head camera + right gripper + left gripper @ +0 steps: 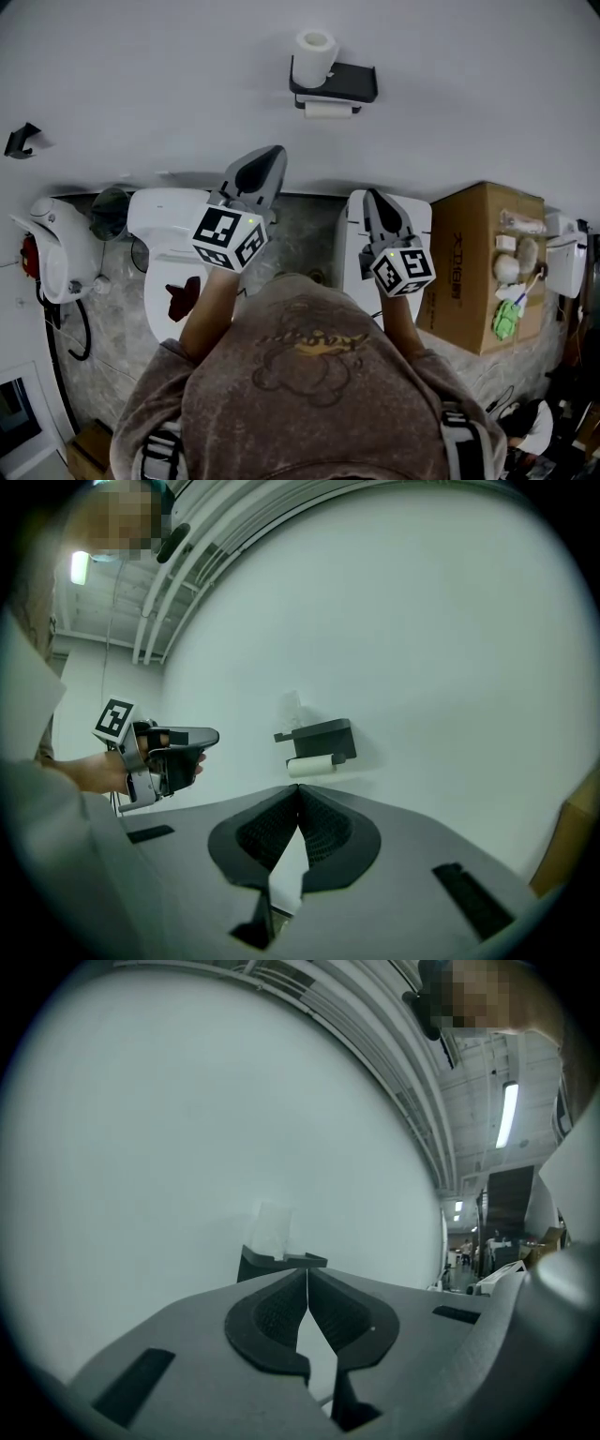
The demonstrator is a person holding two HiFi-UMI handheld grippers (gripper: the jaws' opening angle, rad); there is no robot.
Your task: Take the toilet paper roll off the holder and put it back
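Observation:
A black wall holder (342,82) carries one toilet paper roll (315,54) standing upright on its top shelf. A second roll (328,109) hangs on the bar beneath. Both grippers sit well below the holder and apart from it, and both are empty. My left gripper (272,155) is shut and points up toward the wall. My right gripper (372,195) is also shut. In the left gripper view the closed jaws (307,1271) aim at the holder (267,1262) with the upright roll (273,1230). The right gripper view shows the closed jaws (298,787) below the holder (321,736), the hanging roll (311,766) and the left gripper (173,752).
A white toilet (169,244) stands below the left gripper. A white cabinet (417,220) and a cardboard box (483,262) with small items on it stand to the right. A white fixture (52,244) and a black wall hook (21,139) are at the left.

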